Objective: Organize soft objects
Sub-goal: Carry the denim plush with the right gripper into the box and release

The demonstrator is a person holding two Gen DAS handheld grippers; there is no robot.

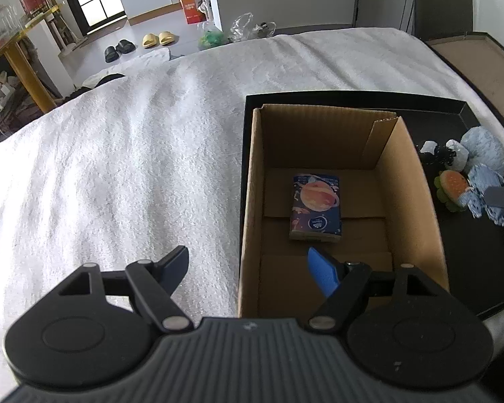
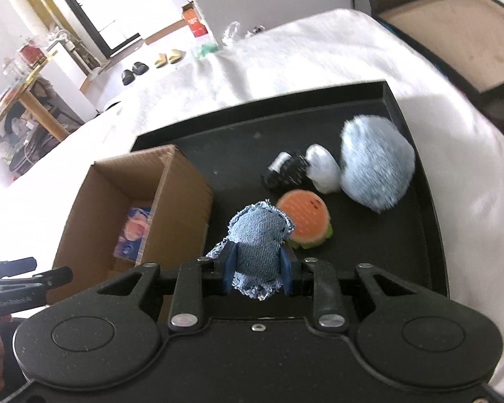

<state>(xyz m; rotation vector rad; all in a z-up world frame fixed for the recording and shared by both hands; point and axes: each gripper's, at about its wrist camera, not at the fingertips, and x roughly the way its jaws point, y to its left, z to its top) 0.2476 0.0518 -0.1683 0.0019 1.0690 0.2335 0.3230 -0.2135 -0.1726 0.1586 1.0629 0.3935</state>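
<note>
At lower centre of the right wrist view, the right tongs [image 2: 257, 273] clamp the denim toy [image 2: 257, 238] above the black tray [image 2: 420, 235], probably bound for the cardboard box [image 2: 181, 208]; the left tongs [image 1: 248, 268] hover wide open, empty.

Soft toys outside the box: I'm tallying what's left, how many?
4. Denim toy in the right gripper; burger plush, black-white one and fluffy ball on the tray. None seems hidden.

Black ribbed left gripper [image 1: 248, 265], blue-padded jaws, silver pivot screws
</note>
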